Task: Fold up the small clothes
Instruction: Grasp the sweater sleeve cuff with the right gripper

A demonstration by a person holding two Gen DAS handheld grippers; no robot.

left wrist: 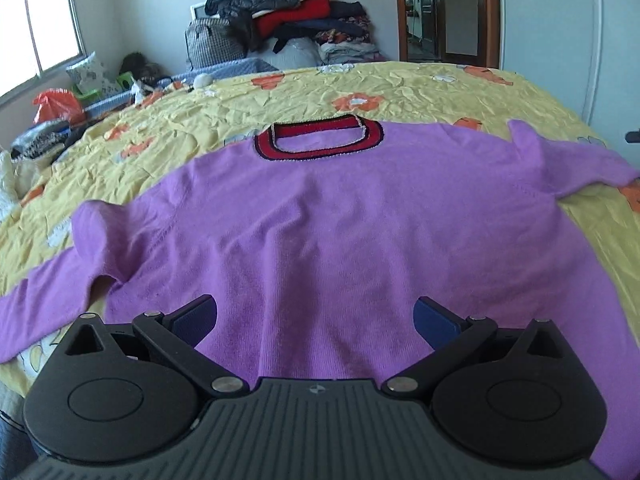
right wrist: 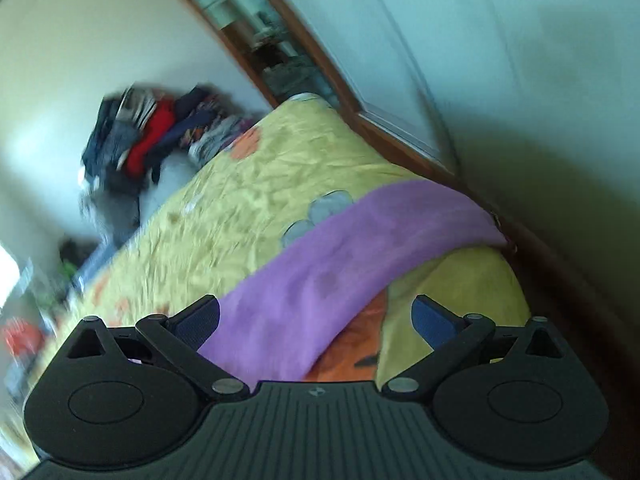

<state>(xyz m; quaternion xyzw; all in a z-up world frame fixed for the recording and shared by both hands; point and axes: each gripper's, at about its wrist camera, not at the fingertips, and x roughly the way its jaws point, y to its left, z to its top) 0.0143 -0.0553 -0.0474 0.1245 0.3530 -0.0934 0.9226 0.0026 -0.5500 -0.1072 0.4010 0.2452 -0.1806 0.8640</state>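
Note:
A purple sweater (left wrist: 320,220) with a red and dark collar (left wrist: 320,138) lies spread flat on a yellow flowered bedspread (left wrist: 420,92), collar away from me. One sleeve (left wrist: 44,300) runs to the left, the other (left wrist: 560,160) to the right. My left gripper (left wrist: 316,320) is open and empty above the sweater's lower body. In the right wrist view, my right gripper (right wrist: 316,320) is open and empty over the sweater's sleeve (right wrist: 340,264), which runs to the bed's edge. That view is blurred.
A pile of clothes and bags (left wrist: 288,12) stands at the far end of the bed. A window (left wrist: 36,28) and clutter with an orange bag (left wrist: 56,104) are at the left. A wooden door frame (left wrist: 448,8) is at the back right.

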